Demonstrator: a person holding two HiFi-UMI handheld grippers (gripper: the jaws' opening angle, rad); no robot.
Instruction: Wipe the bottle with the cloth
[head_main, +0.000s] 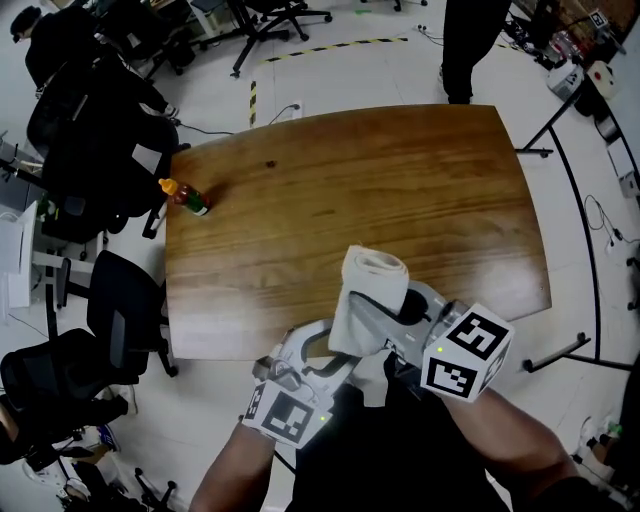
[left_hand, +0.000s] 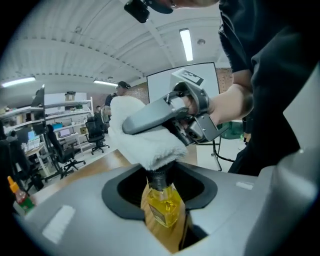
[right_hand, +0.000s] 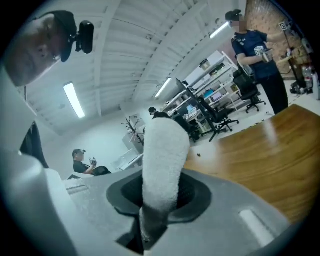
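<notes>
The bottle (left_hand: 163, 212) is pinched by the left tongs (left_hand: 161, 187); the white cloth (right_hand: 162, 155), pinched by the right tongs (right_hand: 156, 202), is laid over its top.

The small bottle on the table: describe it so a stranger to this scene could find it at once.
Find the wooden table, then its far left edge by the black chairs. The small bottle sits alone there; its orange cap and red body tell it from the yellow-filled bottle in the jaws of the left gripper.
</notes>
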